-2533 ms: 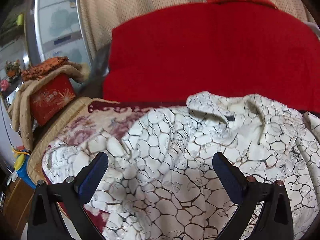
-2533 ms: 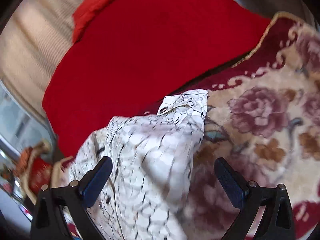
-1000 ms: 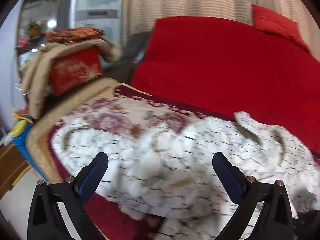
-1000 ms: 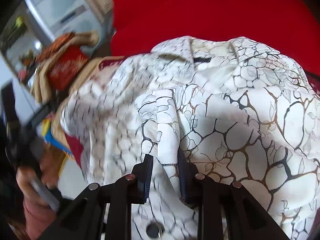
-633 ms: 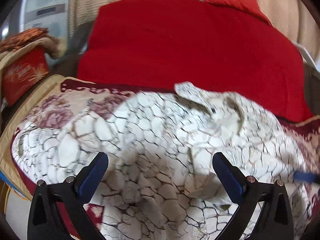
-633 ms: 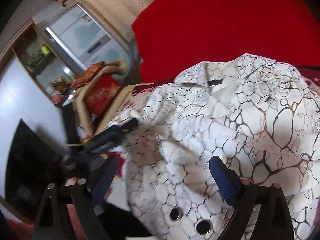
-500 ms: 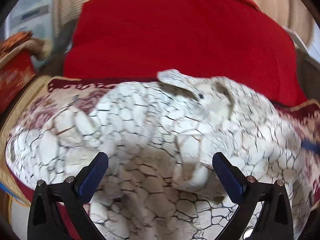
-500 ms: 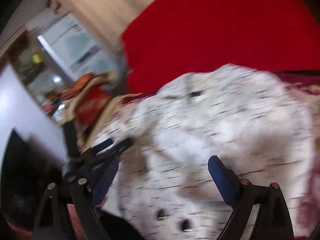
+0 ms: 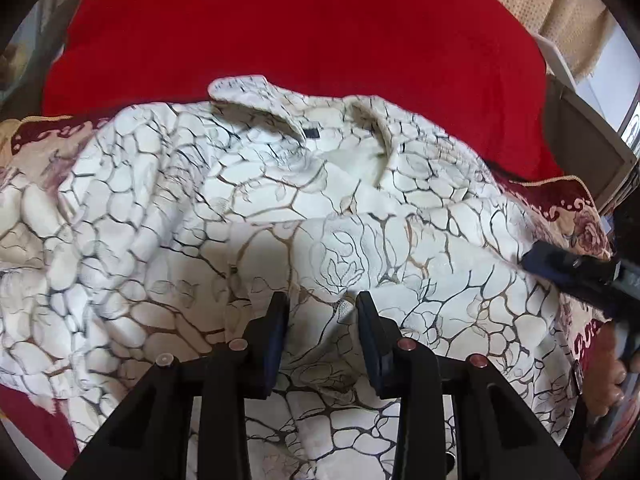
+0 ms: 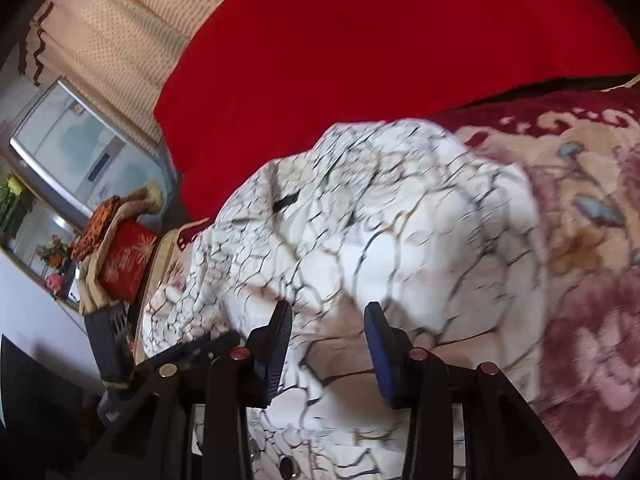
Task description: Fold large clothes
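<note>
Red fabric covers the sofa [image 9: 304, 28] at the back of the scene, with a beige dotted curtain [image 10: 120, 28] hanging behind it. In front lies a floral blanket [image 10: 592, 248] in maroon and cream, spread as the working surface.

The shirt [image 9: 168, 200], white with a dark crackle print, lies crumpled on the floral blanket. Its collar [image 9: 256, 96] points toward the sofa, and a small dark label [image 9: 311, 133] shows just below the collar. In the right wrist view two round buttons [image 10: 289, 467] sit at the lower edge of the fabric.

Left tool [image 9: 322, 308]: jaws at a narrow setting and closing, with a raised fold of the shirt between them. Whether the pads press on the cloth cannot be told.

Right tool [image 10: 328, 316]: jaws likewise narrow and closing, with a bunched part of the shirt between them. This view is blurred, so contact cannot be confirmed. The same tool appears at the right edge of the left wrist view, held by a hand [image 9: 610, 376].

To the left of the blanket stands a red box [image 10: 126, 260] draped with cloth, in front of a glass-fronted cabinet [image 10: 68, 148].
</note>
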Demonstrator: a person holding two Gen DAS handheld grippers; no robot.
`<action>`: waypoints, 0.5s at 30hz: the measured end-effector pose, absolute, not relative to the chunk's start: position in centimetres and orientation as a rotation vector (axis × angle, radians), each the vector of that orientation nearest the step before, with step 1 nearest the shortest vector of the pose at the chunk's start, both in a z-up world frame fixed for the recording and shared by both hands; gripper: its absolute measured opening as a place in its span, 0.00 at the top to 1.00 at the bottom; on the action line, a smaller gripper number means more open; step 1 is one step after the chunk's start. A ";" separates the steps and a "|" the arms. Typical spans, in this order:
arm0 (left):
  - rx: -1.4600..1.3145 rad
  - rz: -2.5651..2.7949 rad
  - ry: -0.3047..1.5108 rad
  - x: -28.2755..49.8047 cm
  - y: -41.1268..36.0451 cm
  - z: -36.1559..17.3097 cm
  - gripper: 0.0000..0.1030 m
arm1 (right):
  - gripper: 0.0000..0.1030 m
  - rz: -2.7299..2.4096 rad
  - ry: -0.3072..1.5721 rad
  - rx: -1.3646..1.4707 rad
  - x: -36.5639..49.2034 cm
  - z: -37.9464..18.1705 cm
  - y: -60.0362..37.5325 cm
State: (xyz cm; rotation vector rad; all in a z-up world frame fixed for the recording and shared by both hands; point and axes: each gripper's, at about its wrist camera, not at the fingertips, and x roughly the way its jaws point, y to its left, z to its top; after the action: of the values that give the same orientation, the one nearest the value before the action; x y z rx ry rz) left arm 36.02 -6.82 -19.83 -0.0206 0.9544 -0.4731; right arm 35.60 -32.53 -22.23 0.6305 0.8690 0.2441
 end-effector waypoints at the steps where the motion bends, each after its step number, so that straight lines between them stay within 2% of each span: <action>1: -0.006 -0.465 0.950 35.9 -6.7 -19.7 0.43 | 0.60 0.248 0.880 0.622 35.8 -22.5 -32.0; 2: 0.010 -0.452 0.948 35.6 -6.6 -19.6 0.18 | 0.60 0.247 0.885 0.616 35.8 -22.5 -31.6; 3: 0.019 -0.421 0.941 35.4 -6.5 -19.5 0.11 | 0.60 0.249 0.890 0.614 35.9 -22.7 -31.2; 7: -0.038 -0.440 0.994 36.1 -5.9 -20.5 0.09 | 0.60 0.261 0.917 0.627 36.2 -23.7 -29.9; 9: -0.064 -0.460 1.026 36.3 -6.2 -21.3 0.27 | 0.60 0.258 0.919 0.616 36.2 -23.7 -29.8; 10: -0.054 -0.450 1.034 36.3 -6.3 -21.5 0.52 | 0.60 0.264 0.922 0.616 36.3 -23.8 -29.5; 11: -0.047 -0.427 1.028 36.5 -6.2 -21.5 0.66 | 0.60 0.266 0.922 0.620 36.4 -23.7 -29.5; 13: -0.089 -0.434 0.993 36.5 -5.8 -20.8 0.79 | 0.60 0.263 0.918 0.615 36.4 -23.7 -29.3; 15: -0.102 -0.440 0.882 35.8 -5.3 -18.6 0.82 | 0.60 0.261 0.902 0.610 36.2 -23.6 -29.4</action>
State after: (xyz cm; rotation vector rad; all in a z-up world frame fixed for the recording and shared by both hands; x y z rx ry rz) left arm 35.85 -5.29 -18.63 -0.1015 0.8824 -0.4401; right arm 36.21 -29.38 -23.56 0.6105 0.9022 0.2615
